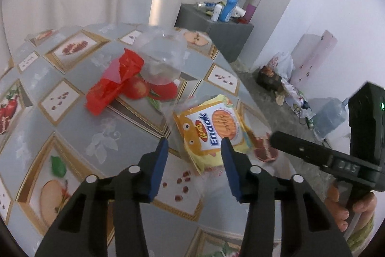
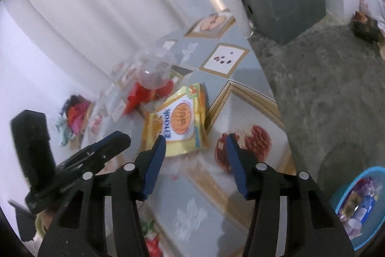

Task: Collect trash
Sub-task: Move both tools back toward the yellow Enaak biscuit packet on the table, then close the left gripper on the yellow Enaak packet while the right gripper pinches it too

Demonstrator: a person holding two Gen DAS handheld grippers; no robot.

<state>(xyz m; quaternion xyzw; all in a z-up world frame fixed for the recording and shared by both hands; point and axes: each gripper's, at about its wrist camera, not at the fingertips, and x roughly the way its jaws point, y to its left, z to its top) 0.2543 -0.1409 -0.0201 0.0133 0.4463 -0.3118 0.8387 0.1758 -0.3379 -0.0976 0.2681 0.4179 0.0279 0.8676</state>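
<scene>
1. The yellow Enaak snack packet [image 1: 211, 129] lies flat on the fruit-print surface [image 1: 72, 127], near the edge by the floor. The left gripper [image 1: 195, 143] hovers over it, jaws apart, nothing between the pads.
2. The right gripper [image 2: 196, 140] hangs beside the same packet, over a printed pomegranate, jaws released and empty too.
3. Further back, a crumpled red plastic bag [image 1: 113, 83] and a clear plastic cup [image 1: 161, 62] lie touching each other, still uncollected.
4. A blue basket [image 2: 346, 189] on the carpet at the right already holds wrappers; that looks like the drop point.
5. Risks, as I judge them:
   - The packet is thin and flat, so the pads may slide over it or pinch the tablecloth instead.
   - Both grippers are near one packet and could knock each other.
   - A nudge could push the packet off the near edge.
   - The light cup could roll away if the red bag is pulled first.
</scene>
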